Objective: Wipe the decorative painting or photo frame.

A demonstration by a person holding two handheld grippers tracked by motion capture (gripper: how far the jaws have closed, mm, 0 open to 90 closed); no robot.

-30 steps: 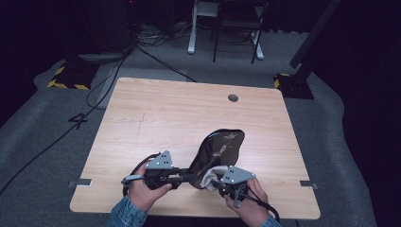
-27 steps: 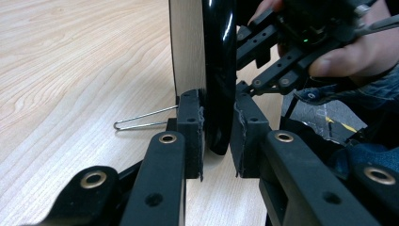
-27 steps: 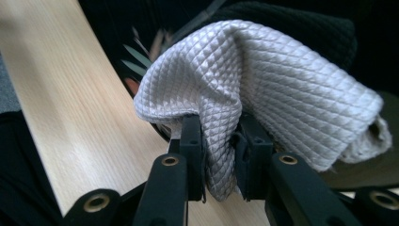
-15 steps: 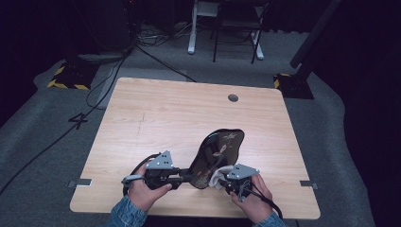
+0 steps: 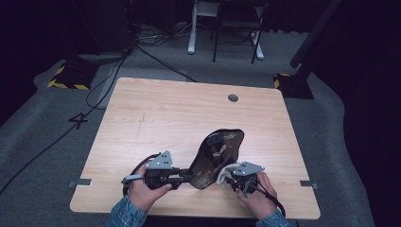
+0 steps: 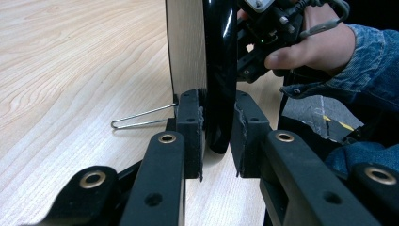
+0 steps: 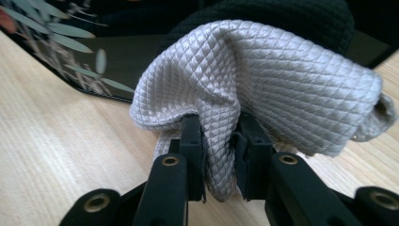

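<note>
Here one black tray [image 5: 218, 156] sits pinched in the left tongs [image 5: 185, 178], one grey cloth [image 5: 228, 172] in the right tongs [image 5: 230, 181]

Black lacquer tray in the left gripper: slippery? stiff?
The tray looks stiff: it keeps its shape tilted up, clamped by the left gripper at one edge. The glossy finish suggests it may slip in the pads. Probably scratches easily, hence the cloth.

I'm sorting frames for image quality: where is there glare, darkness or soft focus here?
High view: the room around the table is very dark, the wood evenly lit. Left gripper view: a bright streak of glare runs down the glossy black tray, and the hand behind is slightly soft. Right gripper view: the grey quilted cloth is sharp, the tray's leaf pattern behind it blurred.
</note>
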